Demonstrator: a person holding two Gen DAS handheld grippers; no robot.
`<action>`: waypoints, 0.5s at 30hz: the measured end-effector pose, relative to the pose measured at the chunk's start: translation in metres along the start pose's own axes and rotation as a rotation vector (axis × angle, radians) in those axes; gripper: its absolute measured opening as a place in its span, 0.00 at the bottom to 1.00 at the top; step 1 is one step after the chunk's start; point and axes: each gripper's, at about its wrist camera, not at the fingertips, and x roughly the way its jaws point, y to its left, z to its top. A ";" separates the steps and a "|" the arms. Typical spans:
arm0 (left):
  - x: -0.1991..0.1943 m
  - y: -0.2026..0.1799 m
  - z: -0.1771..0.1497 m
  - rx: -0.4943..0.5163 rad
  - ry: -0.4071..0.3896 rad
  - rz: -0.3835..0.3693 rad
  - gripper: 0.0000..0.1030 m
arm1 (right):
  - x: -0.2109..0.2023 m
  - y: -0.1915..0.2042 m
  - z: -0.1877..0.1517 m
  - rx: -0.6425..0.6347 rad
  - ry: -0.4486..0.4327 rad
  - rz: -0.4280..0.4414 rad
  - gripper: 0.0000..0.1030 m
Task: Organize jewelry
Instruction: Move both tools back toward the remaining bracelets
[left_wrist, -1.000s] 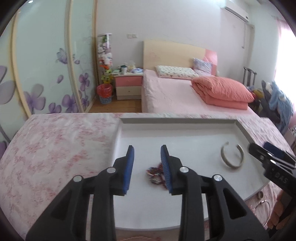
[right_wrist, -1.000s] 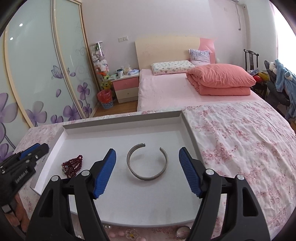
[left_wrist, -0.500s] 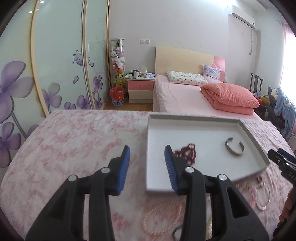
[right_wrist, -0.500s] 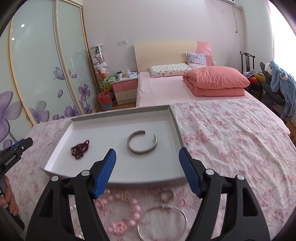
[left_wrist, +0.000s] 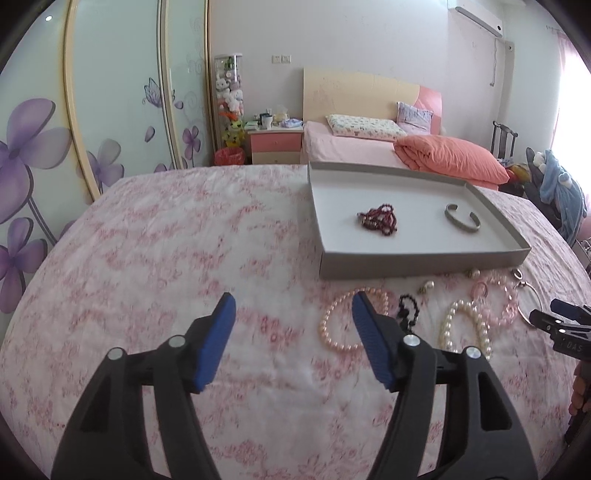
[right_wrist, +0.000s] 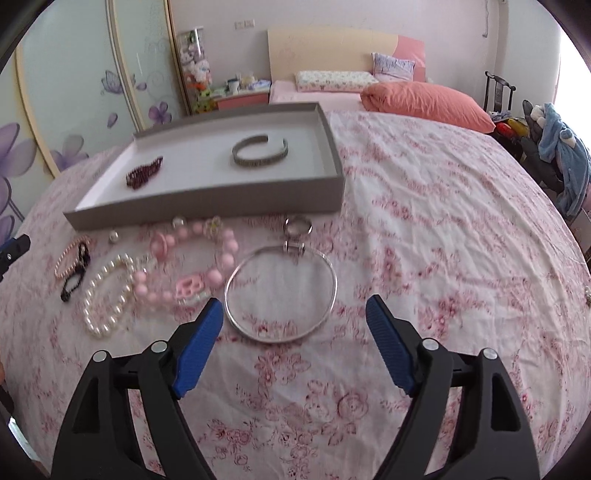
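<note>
- Thin round silver wire bangle (right_wrist: 280, 291): lies flat on the pink floral bedspread (right_wrist: 424, 221), just in front of the grey shallow cardboard tray (right_wrist: 207, 206) and between the blue pads of the right hand-held gripper (right_wrist: 295, 328), untouched. It looks light, stiff and slippery; the plain rim, away from the clasp at its far side, seems the safest hold.
- Right hand-held gripper: jaws wide and opening, nothing held.
- Tray contents: a dark red bead bracelet (left_wrist: 378, 219) and a grey open metal cuff (left_wrist: 461, 218).
- Loose beside the bangle: pink chunky bead bracelet (right_wrist: 192, 266), white pearl strand (right_wrist: 107, 295), soft and likely to sag when lifted.
- Left hand-held gripper (left_wrist: 291, 332): jaws opening over bare bedspread, empty.
- Hard to make out: small items near the tray wall are blurred; the person's hand is cut off at the frame edge.
</note>
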 end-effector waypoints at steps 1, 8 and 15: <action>0.000 0.000 -0.001 -0.001 0.003 -0.002 0.65 | 0.002 0.001 -0.001 -0.003 0.010 -0.004 0.78; 0.002 0.005 -0.005 0.000 0.014 -0.011 0.68 | 0.014 0.009 0.012 -0.018 0.012 -0.024 0.81; 0.009 0.003 -0.006 0.006 0.039 -0.015 0.68 | 0.015 0.008 0.016 -0.028 0.002 -0.015 0.71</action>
